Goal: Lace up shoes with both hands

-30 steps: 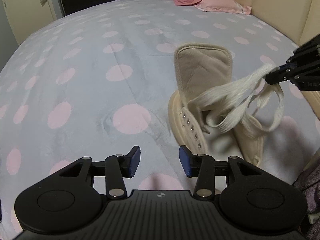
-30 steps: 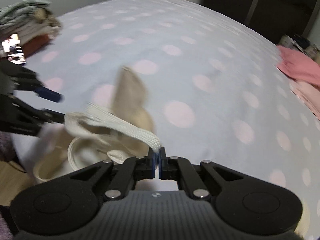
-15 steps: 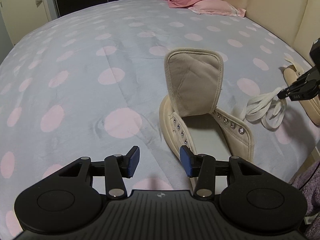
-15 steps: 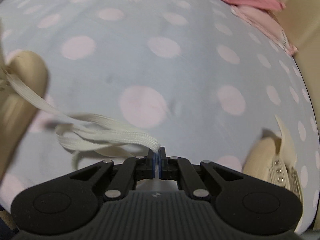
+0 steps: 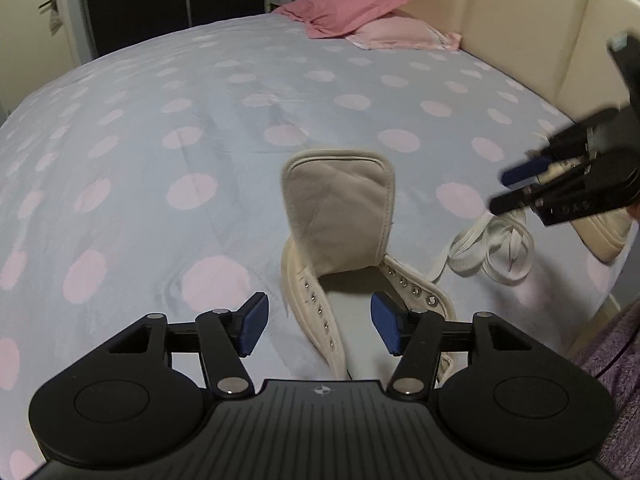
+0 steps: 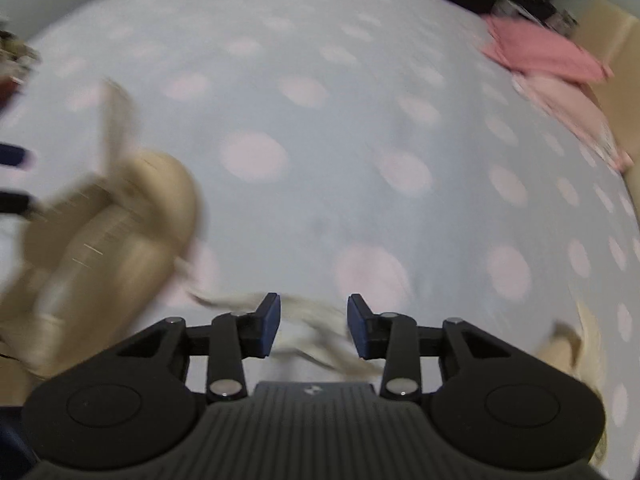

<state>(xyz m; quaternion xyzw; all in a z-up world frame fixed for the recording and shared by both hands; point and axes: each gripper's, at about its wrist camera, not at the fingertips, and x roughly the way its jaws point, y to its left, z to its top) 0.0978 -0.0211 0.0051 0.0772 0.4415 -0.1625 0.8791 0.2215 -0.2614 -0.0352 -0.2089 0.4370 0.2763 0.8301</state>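
Note:
A beige high-top shoe (image 5: 340, 216) with no lace lies on the bed, tongue upright, its eyelet rows open toward my left gripper (image 5: 316, 322), which is open and empty just over the shoe's opening. A white lace (image 5: 490, 248) lies in a loose pile on the bed to the shoe's right. My right gripper (image 5: 508, 190) is open above that pile. In the blurred right wrist view my right gripper (image 6: 314, 326) is open with the lace (image 6: 316, 334) lying below its jaws, and the shoe (image 6: 112, 232) is at the left.
The bed (image 5: 200, 120) has a grey cover with pink dots. Pink pillows (image 5: 360, 12) lie at the far end by a cream padded headboard (image 5: 520, 24). A second beige shoe (image 5: 604, 232) lies at the right edge, also low right in the right wrist view (image 6: 584, 344).
My right gripper carried the lace off the shoe to the right, then opened and dropped it on the bed. My left gripper stayed open and moved in over the shoe's opening.

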